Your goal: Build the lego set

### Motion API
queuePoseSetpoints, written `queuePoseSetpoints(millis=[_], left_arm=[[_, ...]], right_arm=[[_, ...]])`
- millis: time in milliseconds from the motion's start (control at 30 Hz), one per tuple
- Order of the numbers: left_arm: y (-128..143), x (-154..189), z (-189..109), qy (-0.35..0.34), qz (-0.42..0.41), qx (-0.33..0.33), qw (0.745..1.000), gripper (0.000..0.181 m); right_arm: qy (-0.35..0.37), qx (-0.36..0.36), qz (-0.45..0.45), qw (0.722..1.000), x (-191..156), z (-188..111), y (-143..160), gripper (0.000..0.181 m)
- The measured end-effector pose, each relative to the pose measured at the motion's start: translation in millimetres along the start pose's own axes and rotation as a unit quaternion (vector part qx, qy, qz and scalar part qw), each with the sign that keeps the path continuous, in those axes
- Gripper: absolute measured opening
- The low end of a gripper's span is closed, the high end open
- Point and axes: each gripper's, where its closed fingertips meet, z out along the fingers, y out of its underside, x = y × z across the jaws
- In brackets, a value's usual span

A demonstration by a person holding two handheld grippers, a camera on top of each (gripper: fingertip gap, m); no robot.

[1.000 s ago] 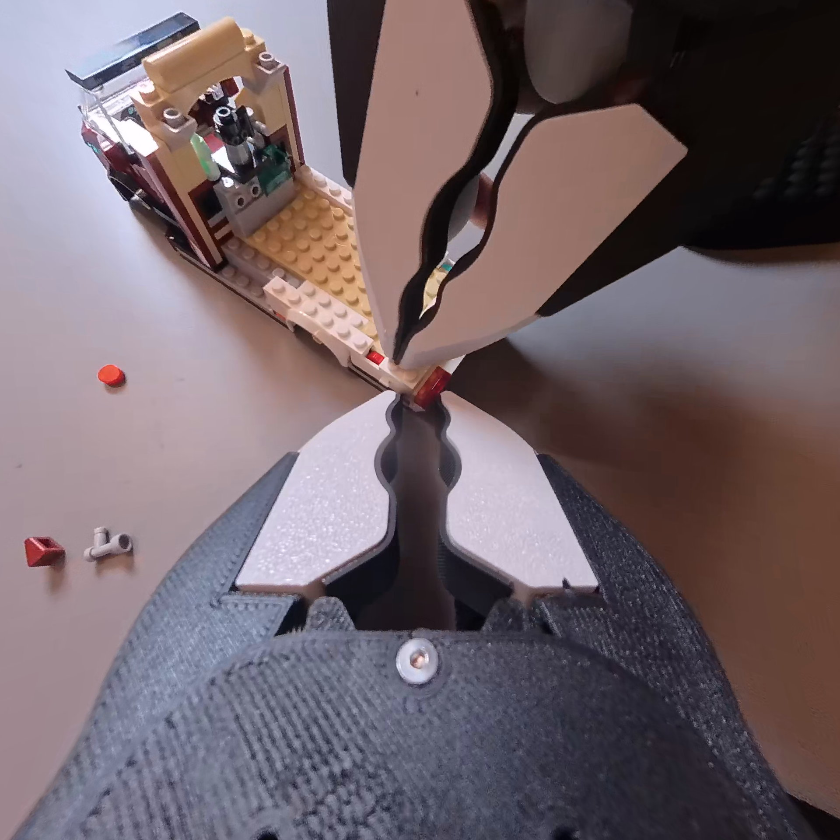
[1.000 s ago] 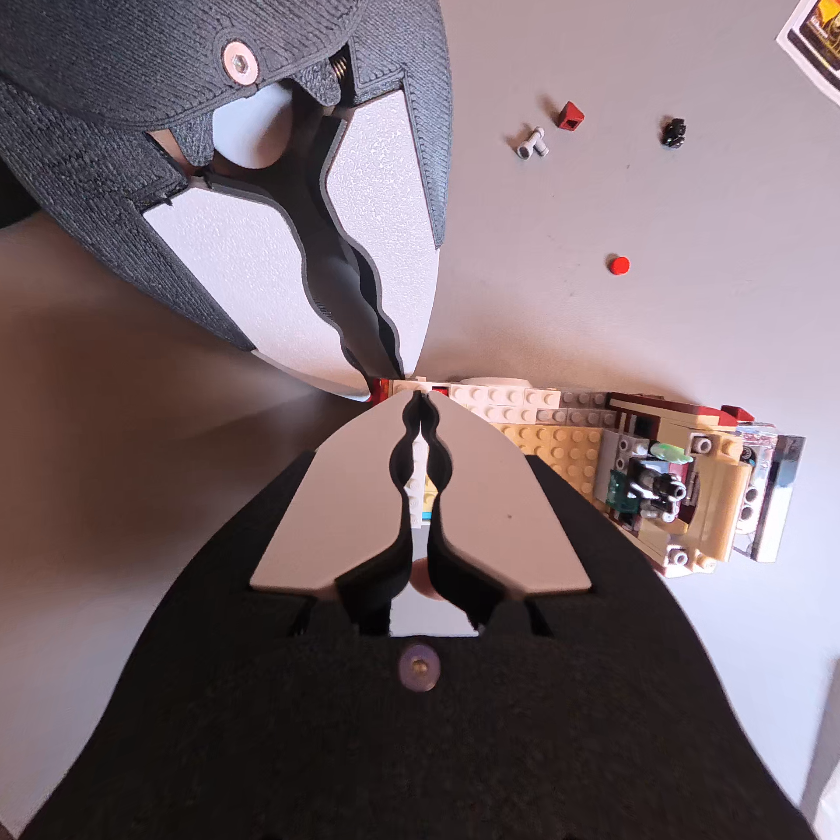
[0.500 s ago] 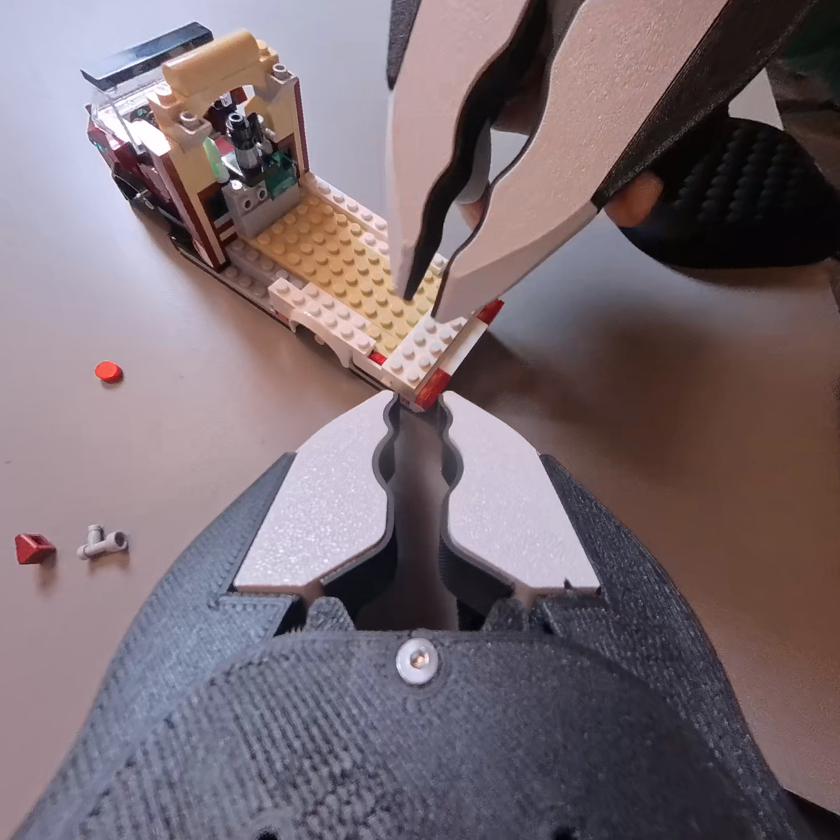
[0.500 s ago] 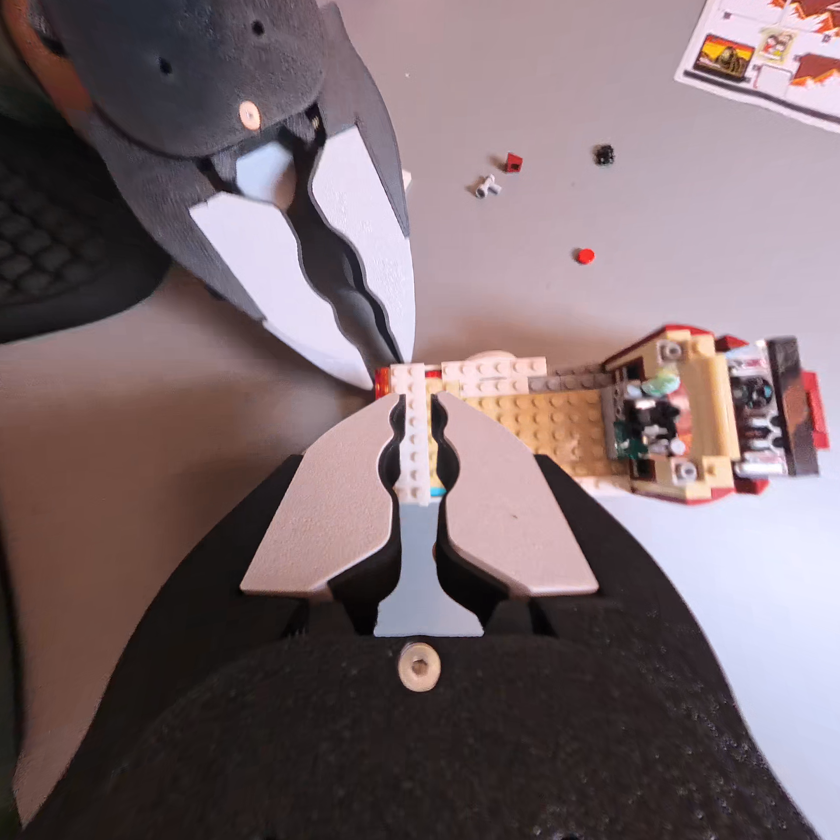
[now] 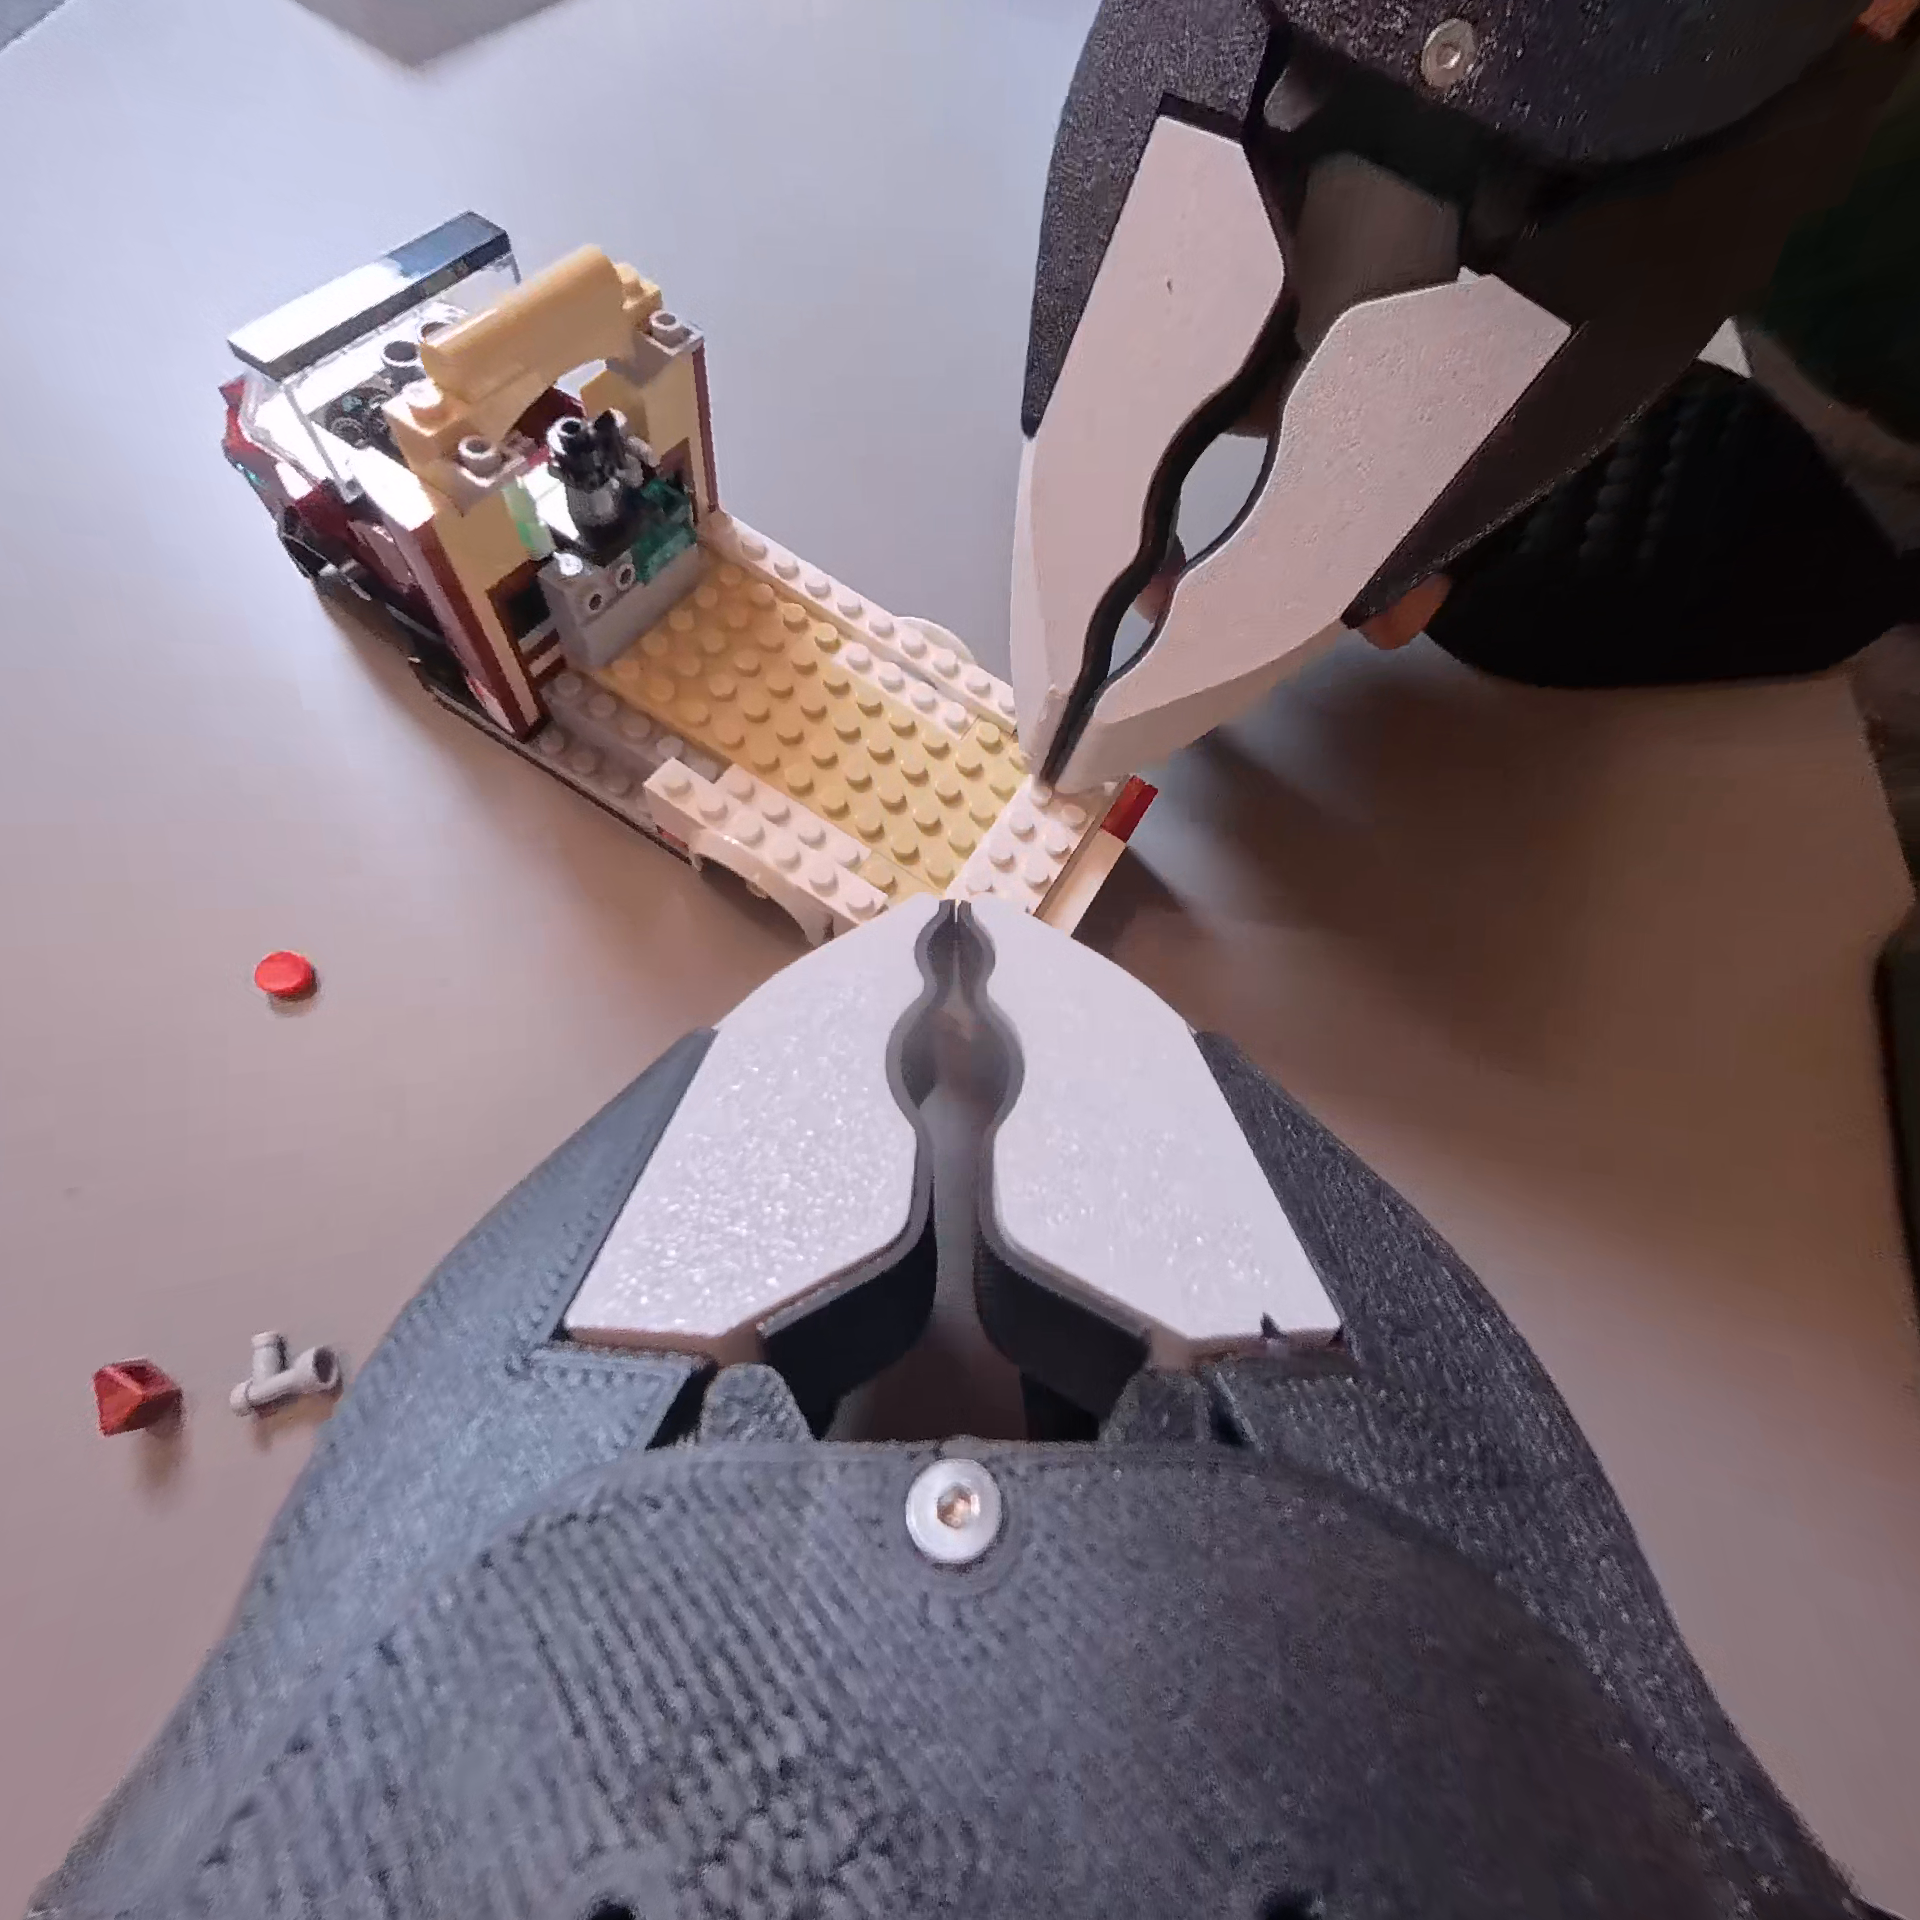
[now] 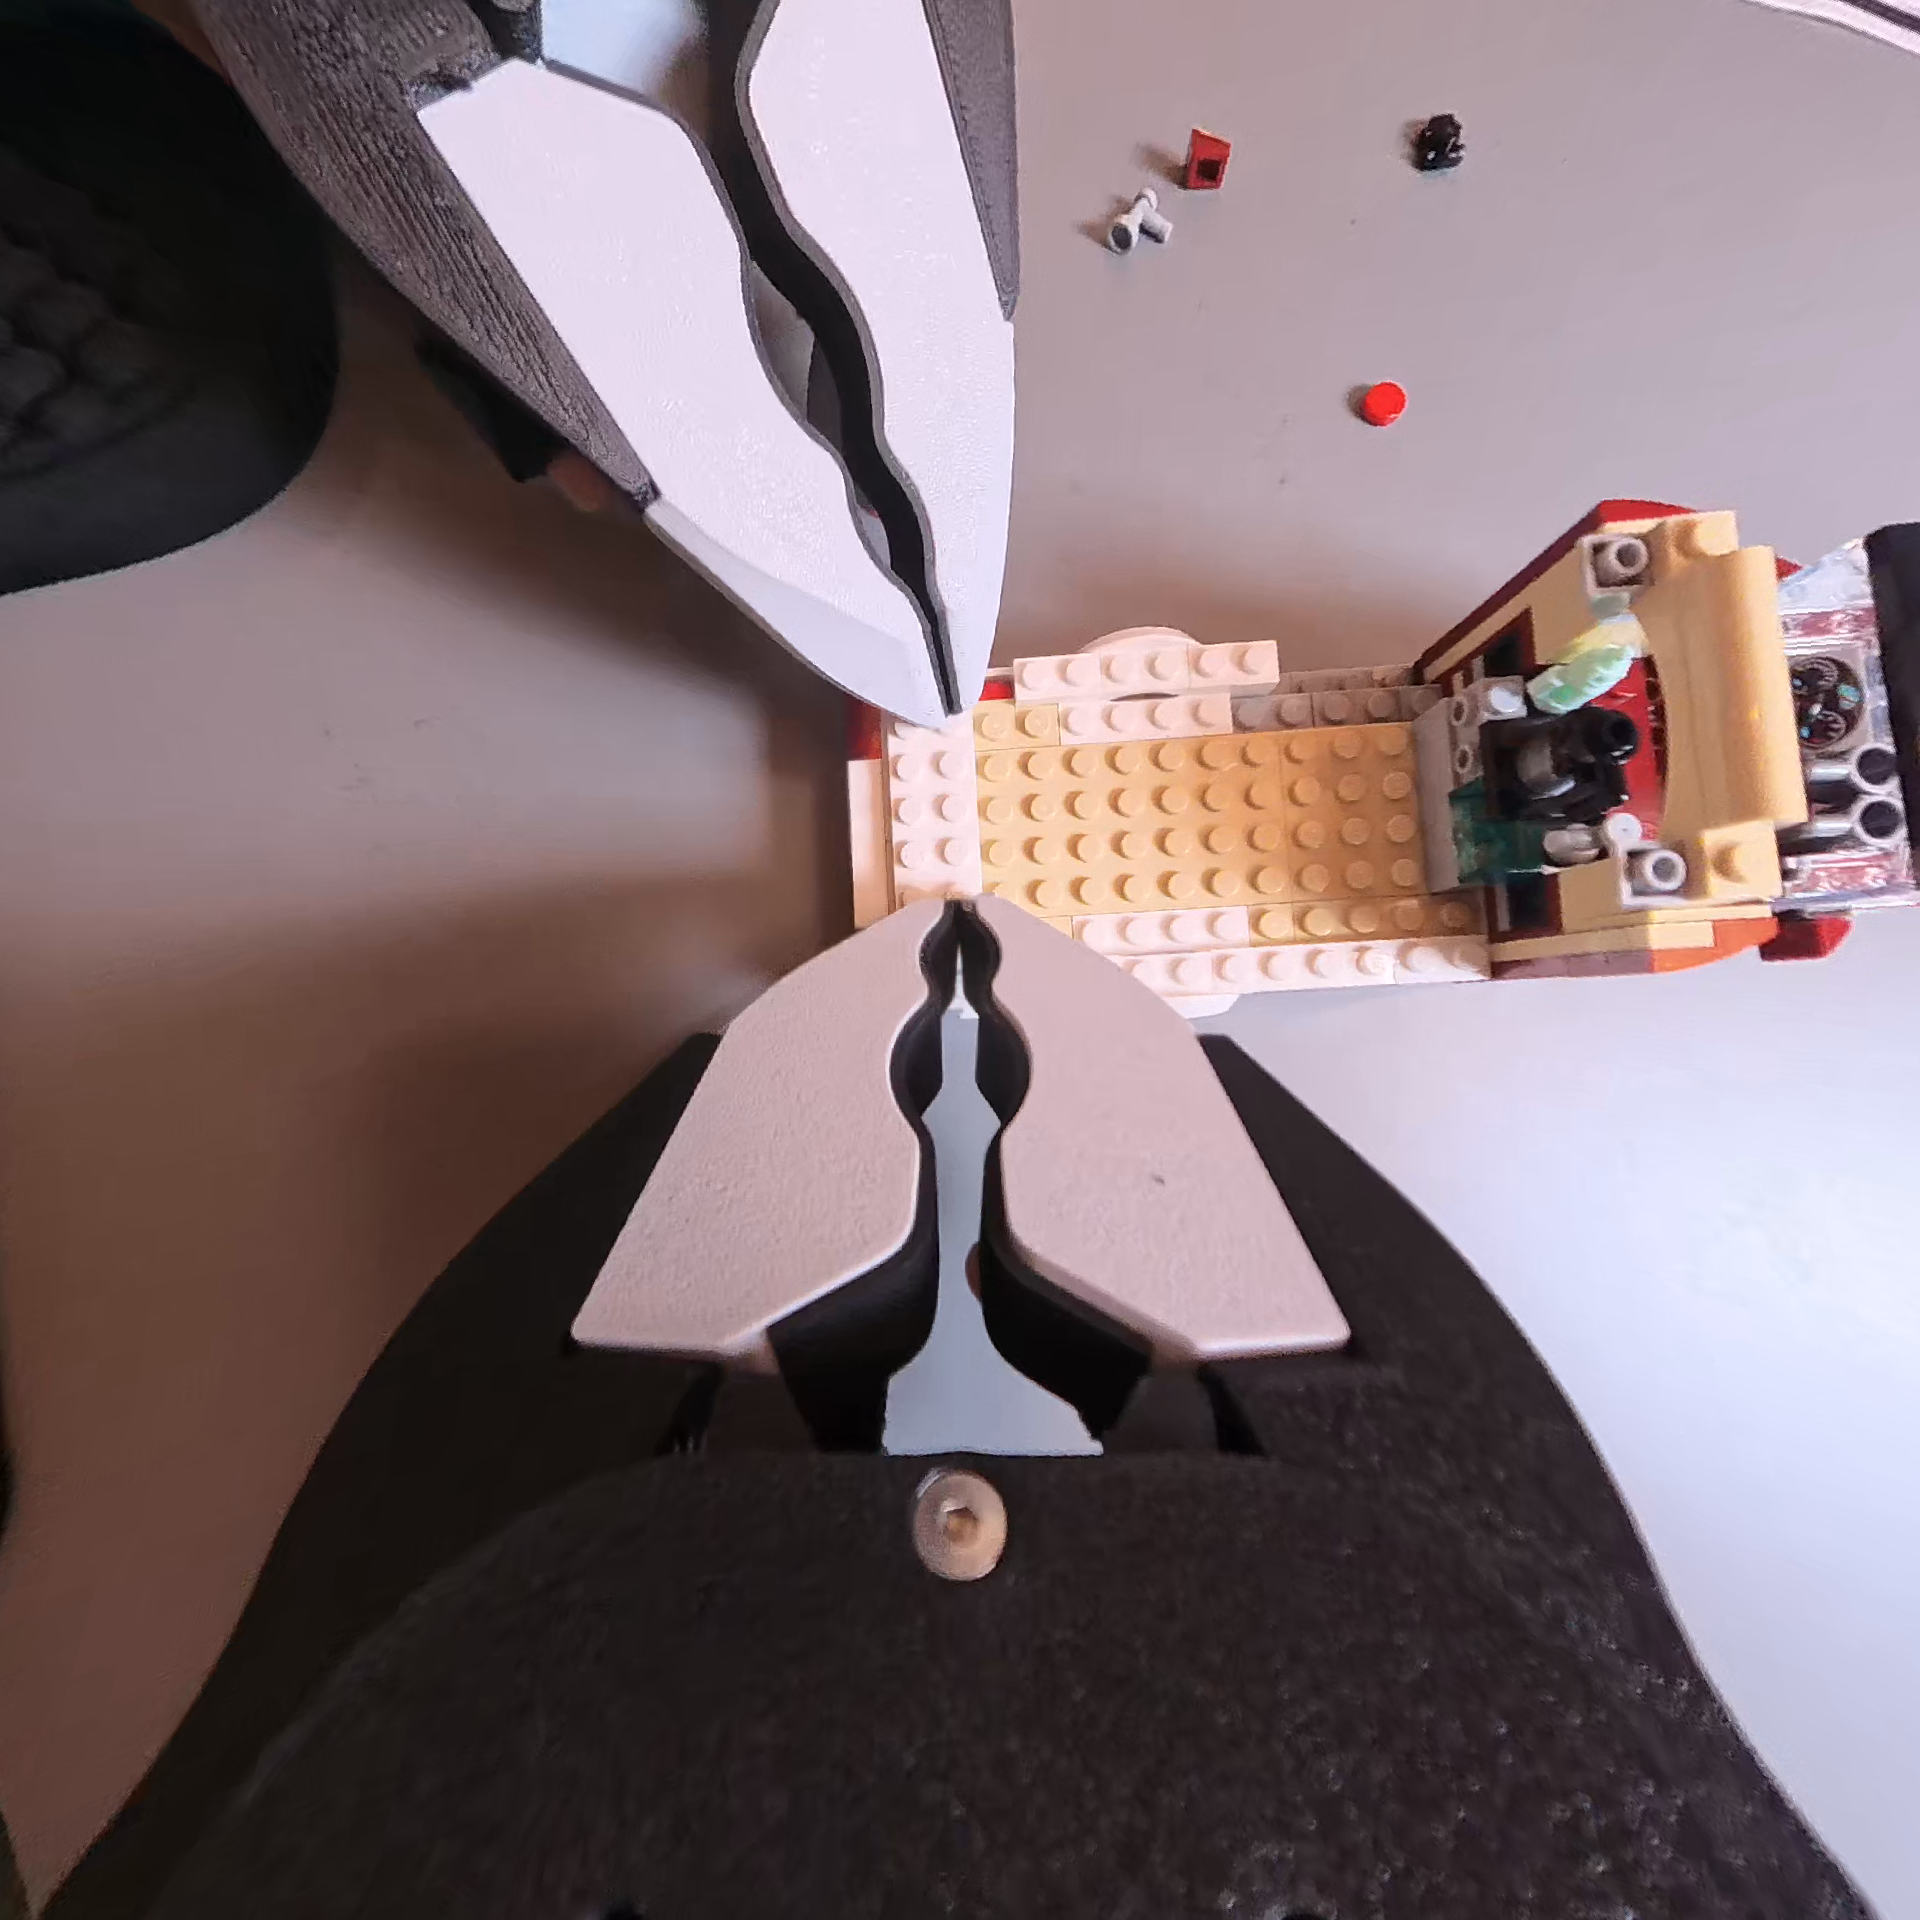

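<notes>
The lego vehicle (image 5: 831, 707) has a tan studded floor, a tan and dark red cab and a clear windscreen; in the right wrist view (image 6: 1195, 821) it shows from above. A white plate (image 5: 1039, 842) lies across its rear edge (image 6: 930, 810). My left gripper (image 5: 956, 909) is shut, its tips touching one end of that plate; it also shows in the right wrist view (image 6: 951, 707). My right gripper (image 6: 958, 909) is shut, its tips on the plate's other end, as the left wrist view (image 5: 1065, 774) also shows. Neither holds a piece.
Loose pieces lie on the grey table beyond the model: a red round stud (image 5: 286, 977) (image 6: 1380, 402), a dark red slope (image 5: 135, 1397) (image 6: 1207, 161), a grey connector (image 5: 286, 1387) (image 6: 1138, 220) and a small black piece (image 6: 1439, 142). A black mesh object (image 5: 1683, 540) sits behind the right gripper. Both grippers' tips are close together, under 4 cm apart.
The right gripper let go of the white plate on the model's rear, lifted, then came down shut on the plate's end. The left gripper's slightly parted fingers closed at the other end.
</notes>
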Motion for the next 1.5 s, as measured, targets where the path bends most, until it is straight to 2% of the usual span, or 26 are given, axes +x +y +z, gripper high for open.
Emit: queuePoseSetpoints(millis=[433, 533, 633, 700, 767, 900, 1000, 1133, 1200, 1300, 1500], left_arm=[[1.4, -0.2, -0.6, -0.02, 0.037, -0.015, 0.999, 0.0], [1.1, -0.3, -0.5, -0.021, 0.041, -0.015, 0.999, 0.0], [-0.1, -0.3, -0.4, -0.014, 0.036, -0.005, 0.999, 0.0], [-0.3, -0.7, -1.6, -0.018, 0.04, -0.002, 0.999, 0.0], [-1.9, 3.0, -4.0, -0.01, 0.044, 0.006, 0.999, 0.022], [1.9, 1.8, -13.0, -0.011, 0.041, 0.004, 0.999, 0.035], [10.4, -8.9, -29.2, -0.045, 0.06, -0.02, 0.997, 0.038], [42.5, -46.3, -66.3, -0.121, 0.05, -0.114, 0.985, 0.037], [60.2, -49.6, -79.2, -0.111, 0.008, -0.151, 0.982, 0.038], [81.1, -55.7, -90.7, -0.124, -0.007, -0.196, 0.973, 0.038], [83.1, -58.3, -92.6, -0.124, -0.022, -0.203, 0.971, 0.02]], right_arm=[[-0.008, -0.019, -0.019, 1.0, -1.1, 0.4, 0.2, 0.0], [-0.007, -0.01, -0.012, 1.0, -1.0, 0.4, -0.3, 0.0], [-0.013, 0.027, 0.011, 0.999, -0.1, -0.1, -1.6, 0.0], [-0.006, 0.058, 0.026, 0.998, 2.0, -2.6, -1.5, 0.018], [0.003, 0.084, 0.022, 0.996, 1.0, -7.0, -0.6, 0.026], [0.018, 0.109, 0.0, 0.994, -3.7, -8.6, 0.8, 0.028], [0.029, 0.097, -0.026, 0.994, -5.1, -3.6, 4.3, 0.027], [0.029, 0.098, -0.032, 0.994, -6.5, -1.5, 6.0, 0.025], [0.032, 0.097, -0.035, 0.994, -6.2, -2.1, 7.0, 0.025], [0.033, 0.097, -0.039, 0.994, -6.1, -3.1, 8.7, 0.025], [0.024, 0.105, -0.031, 0.994, -5.9, -5.5, 11.4, 0.025]])
